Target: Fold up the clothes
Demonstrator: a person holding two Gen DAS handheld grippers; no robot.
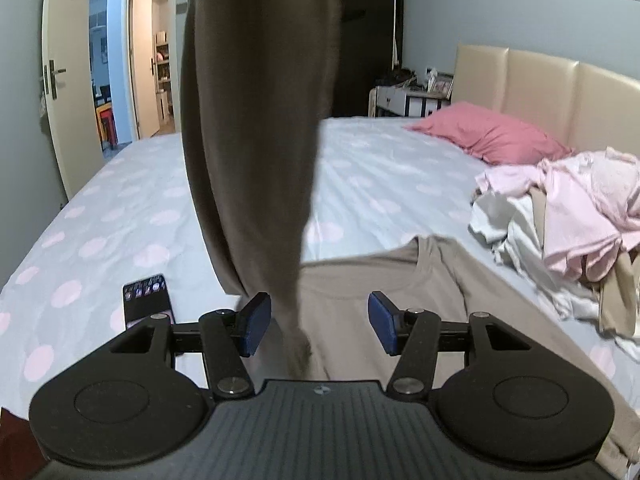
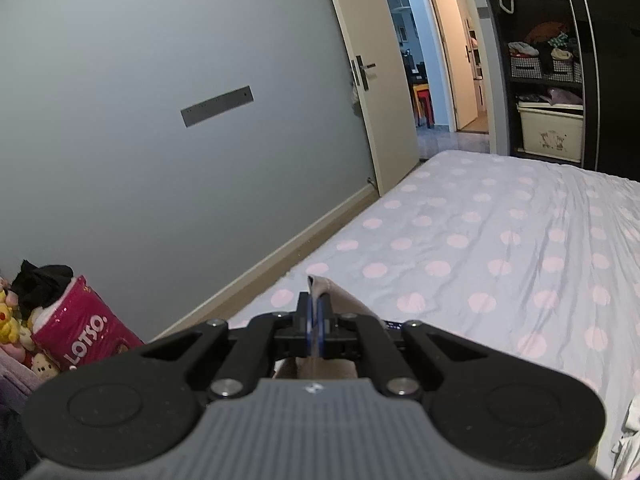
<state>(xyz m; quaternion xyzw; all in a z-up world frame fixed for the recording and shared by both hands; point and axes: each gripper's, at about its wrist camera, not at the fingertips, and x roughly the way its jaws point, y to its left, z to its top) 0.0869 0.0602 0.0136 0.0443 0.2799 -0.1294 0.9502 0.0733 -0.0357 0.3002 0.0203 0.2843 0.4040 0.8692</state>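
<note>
Beige shirt (image 2: pixel 336 292) pinched in right tool (image 2: pixel 316 320); left tool (image 1: pixel 318 322) gapes empty

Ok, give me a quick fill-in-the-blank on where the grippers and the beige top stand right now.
1. The right gripper is ____ on a fold of the beige top.
2. The left gripper has its jaws ____, gripping nothing.
3. The pillow near the headboard is ____ in colour.
4. A phone lies on the ____ beside the top.

Missing words: shut; open; pink; bed
</note>
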